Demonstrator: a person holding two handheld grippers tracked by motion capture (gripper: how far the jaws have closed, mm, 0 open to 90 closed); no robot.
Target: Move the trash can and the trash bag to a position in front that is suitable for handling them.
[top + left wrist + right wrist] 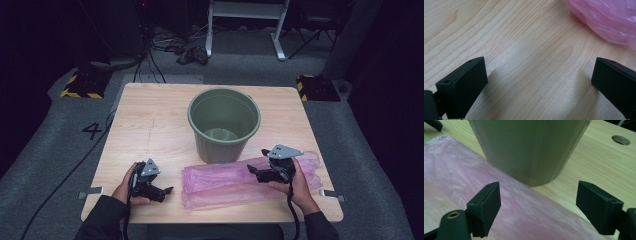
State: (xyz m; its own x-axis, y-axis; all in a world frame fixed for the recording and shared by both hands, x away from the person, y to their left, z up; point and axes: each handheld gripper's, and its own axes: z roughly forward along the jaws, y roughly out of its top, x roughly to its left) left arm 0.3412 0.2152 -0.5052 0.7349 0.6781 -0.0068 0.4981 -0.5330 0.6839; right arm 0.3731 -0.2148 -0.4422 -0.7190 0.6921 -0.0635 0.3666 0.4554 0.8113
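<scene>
One round olive-green plastic bucket [224,124] stands upright on the pale wooden table [150,125], and one crumpled translucent pink plastic bag [225,182] lies flat just in front of it, touching its base. The left gripper [167,191] rests on bare wood beside the bag's left end, jaws spread wide and empty. The right gripper [252,170] hovers over the bag, jaws likewise apart, holding nothing.
</scene>
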